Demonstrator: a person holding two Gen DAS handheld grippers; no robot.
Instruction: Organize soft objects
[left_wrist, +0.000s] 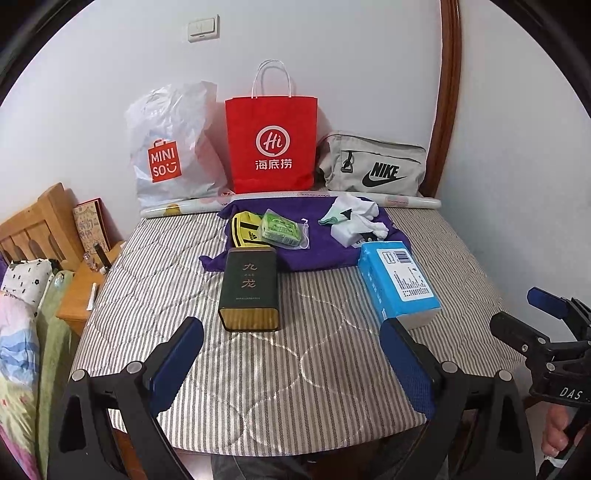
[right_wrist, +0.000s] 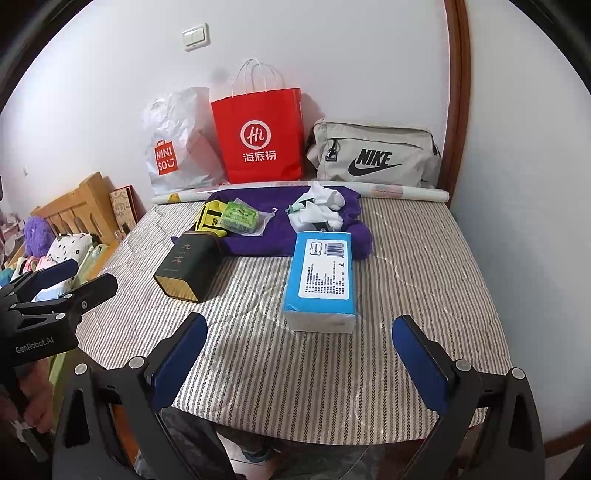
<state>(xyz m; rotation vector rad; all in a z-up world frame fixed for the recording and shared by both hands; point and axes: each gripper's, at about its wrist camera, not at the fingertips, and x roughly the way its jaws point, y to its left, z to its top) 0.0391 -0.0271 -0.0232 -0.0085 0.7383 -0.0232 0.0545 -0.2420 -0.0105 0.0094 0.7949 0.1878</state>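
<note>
Two grippers, my left gripper (left_wrist: 291, 354) and right gripper (right_wrist: 299, 350), hang spread wide, holding nothing. Fluffy purple towel (left_wrist: 317, 251) lies far back on the striped quilt (left_wrist: 295, 354), crumpled white socks (left_wrist: 358, 218) on top. My hands are cut off.

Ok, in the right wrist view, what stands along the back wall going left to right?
White Miniso plastic bag → red paper bag → grey Nike bag. The patterned roll lying in front of them spans the whole row, so it has no place in the order.
</note>
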